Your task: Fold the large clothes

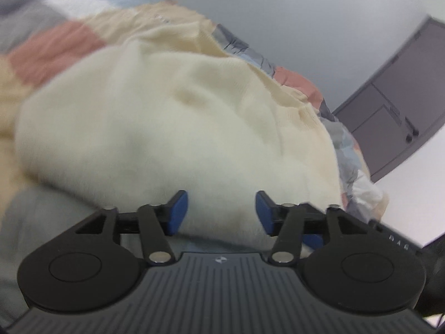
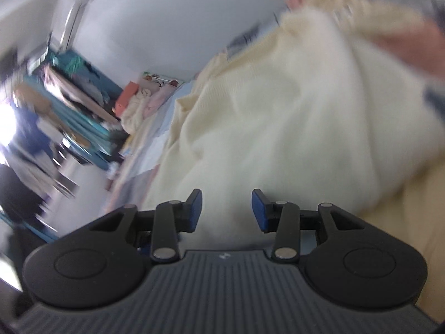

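A large cream knitted garment (image 1: 167,117) lies bunched on a patchwork bedspread (image 1: 50,47). It also fills the right wrist view (image 2: 292,122). My left gripper (image 1: 221,213) is open, its blue pads (image 1: 178,211) on either side of the garment's near edge with nothing clamped. My right gripper (image 2: 226,211) is open too, its blue pads (image 2: 260,213) just in front of the garment's near edge. Both views are blurred.
The bedspread has pink, grey, white and beige squares. A grey cabinet (image 1: 395,100) stands against the white wall on the right of the left wrist view. Cluttered shelves (image 2: 69,103) and soft toys (image 2: 144,103) stand at the bed's far end.
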`<state>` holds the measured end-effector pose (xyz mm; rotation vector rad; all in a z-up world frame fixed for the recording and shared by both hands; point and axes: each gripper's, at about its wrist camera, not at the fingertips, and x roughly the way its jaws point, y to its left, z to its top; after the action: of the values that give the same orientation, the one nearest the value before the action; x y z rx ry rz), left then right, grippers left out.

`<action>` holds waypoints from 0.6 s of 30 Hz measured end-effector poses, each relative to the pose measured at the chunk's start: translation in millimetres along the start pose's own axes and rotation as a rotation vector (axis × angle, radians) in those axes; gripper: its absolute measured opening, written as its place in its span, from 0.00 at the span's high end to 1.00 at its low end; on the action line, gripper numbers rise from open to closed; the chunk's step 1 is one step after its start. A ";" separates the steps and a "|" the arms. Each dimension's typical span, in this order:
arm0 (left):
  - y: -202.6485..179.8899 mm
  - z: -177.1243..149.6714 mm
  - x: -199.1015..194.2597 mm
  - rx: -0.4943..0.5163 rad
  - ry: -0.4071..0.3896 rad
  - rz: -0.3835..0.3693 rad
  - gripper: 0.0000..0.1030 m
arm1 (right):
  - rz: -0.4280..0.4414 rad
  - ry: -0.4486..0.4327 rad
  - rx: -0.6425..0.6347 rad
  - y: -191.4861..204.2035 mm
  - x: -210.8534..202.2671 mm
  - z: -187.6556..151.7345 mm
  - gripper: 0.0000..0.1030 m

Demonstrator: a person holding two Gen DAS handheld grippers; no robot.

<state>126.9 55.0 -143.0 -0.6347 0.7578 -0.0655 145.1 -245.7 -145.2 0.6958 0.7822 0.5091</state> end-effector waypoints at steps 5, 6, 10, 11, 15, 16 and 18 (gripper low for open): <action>19.5 -3.9 6.1 -0.152 0.047 -0.012 0.29 | 0.063 0.064 0.166 -17.6 8.6 -10.6 0.58; 22.1 -5.5 7.7 -0.173 0.057 -0.011 0.28 | 0.068 0.076 0.192 -19.8 11.5 -11.4 0.58; 37.1 -8.9 18.0 -0.271 0.121 0.013 0.24 | 0.082 0.109 0.274 -25.5 21.3 -18.6 0.21; 42.8 -9.4 20.4 -0.304 0.126 0.003 0.24 | 0.081 0.108 0.294 -28.2 20.8 -19.7 0.14; 56.0 -6.3 25.3 -0.374 0.113 -0.019 0.24 | 0.074 0.113 0.384 -39.6 27.2 -26.7 0.13; 57.1 -4.9 26.0 -0.380 0.102 -0.026 0.24 | 0.076 0.105 0.403 -41.6 28.2 -26.6 0.13; 60.7 -2.3 28.5 -0.399 0.084 -0.034 0.24 | 0.078 0.086 0.432 -44.4 30.0 -23.7 0.13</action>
<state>136.2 95.2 -195.9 -1.0288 0.8491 0.0298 152.1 -247.2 -203.4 1.1127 0.9608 0.4458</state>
